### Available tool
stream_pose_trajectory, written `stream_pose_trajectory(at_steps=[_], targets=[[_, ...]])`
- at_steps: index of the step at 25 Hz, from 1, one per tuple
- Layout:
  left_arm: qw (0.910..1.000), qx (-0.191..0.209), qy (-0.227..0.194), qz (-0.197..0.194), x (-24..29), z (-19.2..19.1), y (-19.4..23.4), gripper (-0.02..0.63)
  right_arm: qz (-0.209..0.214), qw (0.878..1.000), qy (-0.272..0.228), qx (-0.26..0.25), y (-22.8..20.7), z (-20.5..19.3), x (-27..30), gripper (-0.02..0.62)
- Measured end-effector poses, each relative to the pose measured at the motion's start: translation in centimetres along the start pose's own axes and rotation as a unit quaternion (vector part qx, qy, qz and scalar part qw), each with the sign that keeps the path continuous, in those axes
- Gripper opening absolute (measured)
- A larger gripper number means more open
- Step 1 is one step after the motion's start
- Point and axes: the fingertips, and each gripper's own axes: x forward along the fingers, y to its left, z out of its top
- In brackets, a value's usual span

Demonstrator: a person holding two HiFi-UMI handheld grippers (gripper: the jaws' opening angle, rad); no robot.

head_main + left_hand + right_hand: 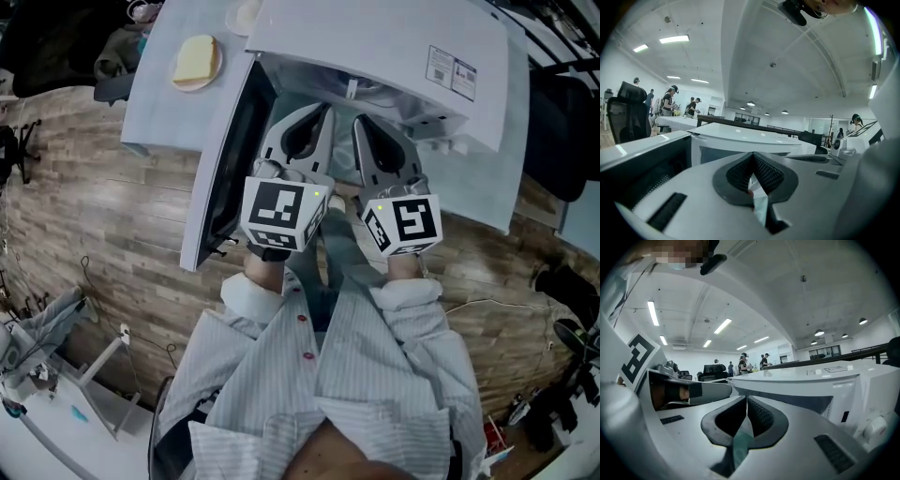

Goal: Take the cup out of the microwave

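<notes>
Before entering the microwave point(375, 47), open one gripper's jaws wide; as judged, a level approach, a firm clamp on the cup's wall or handle and an upright withdrawal will avoid spills. Keep clear of the door point(230, 159), which is swung open at the left. The cup shows in no view and is presumably inside the cavity. The left gripper point(319, 117) and the right gripper point(364, 127) are side by side at the opening, nearly level. Both have their jaws together, with nothing between them.
</notes>
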Motion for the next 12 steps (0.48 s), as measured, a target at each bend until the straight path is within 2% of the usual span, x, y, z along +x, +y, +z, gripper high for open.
stream_pose_trajectory(at_steps=[6, 12], targets=[[0.9999, 0.012, 0.007, 0.001, 1.2, -2.3, 0.3, 0.008, -0.017, 1.000, 0.000, -0.013, -1.3, -2.3, 1.1, 0.035], [0.9996, 0.020, 0.021, -0.003, 2.3, -4.9, 0.6, 0.008, -0.018, 1.000, 0.013, -0.002, -2.1, -4.9, 2.3, 0.037]])
